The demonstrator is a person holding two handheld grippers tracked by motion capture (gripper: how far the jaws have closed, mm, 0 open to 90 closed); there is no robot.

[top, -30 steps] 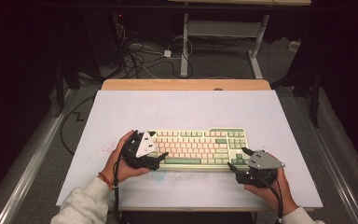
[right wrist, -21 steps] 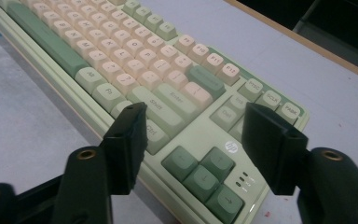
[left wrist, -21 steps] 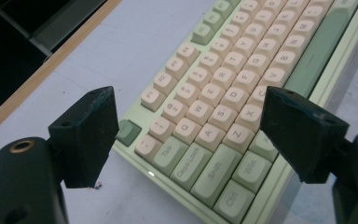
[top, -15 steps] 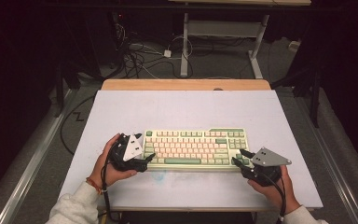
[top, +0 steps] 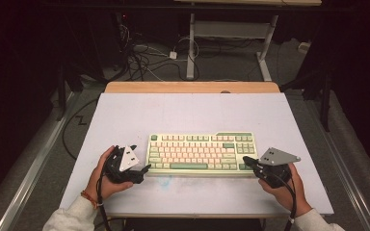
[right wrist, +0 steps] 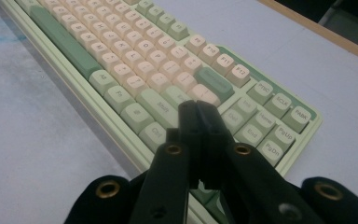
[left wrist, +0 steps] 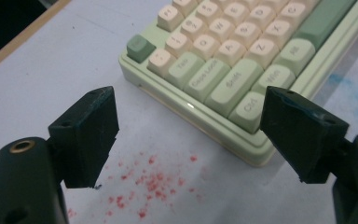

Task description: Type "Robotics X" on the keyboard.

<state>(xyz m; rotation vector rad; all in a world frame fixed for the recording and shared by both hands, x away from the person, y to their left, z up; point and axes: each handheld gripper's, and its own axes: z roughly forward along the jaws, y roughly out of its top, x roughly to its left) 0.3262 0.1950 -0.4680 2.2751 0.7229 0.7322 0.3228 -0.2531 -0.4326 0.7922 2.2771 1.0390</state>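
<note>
Jaws on the right gripper (right wrist: 199, 122) have just been closing and now meet pad to pad with nothing between them, their tips hanging over the arrow-key corner of the keyboard (top: 202, 153), while the left gripper (left wrist: 189, 135) stands wide open and empty, one pad over bare table (top: 192, 110) and the other above the Ctrl corner of the case. In the high view the keyboard lies square in the near half of the table, with the left gripper (top: 142, 169) just off its 8 o'clock corner and the right gripper (top: 247, 161) at its 4 o'clock corner. The work looks like getting hold of the keyboard from both ends, and I judge neither end is gripped yet. To do it well, the right jaws should reopen before they go lower, since shut tips would only press keys or slide off the caps. The left pads should straddle the low front edge of the case rather than a keycap, which could pop off. Both ends should be taken at matching depth, so the board lifts level and does not swing toward 12 o'clock. Red specks (left wrist: 151, 184) on the table near the left jaws need no attention
</note>
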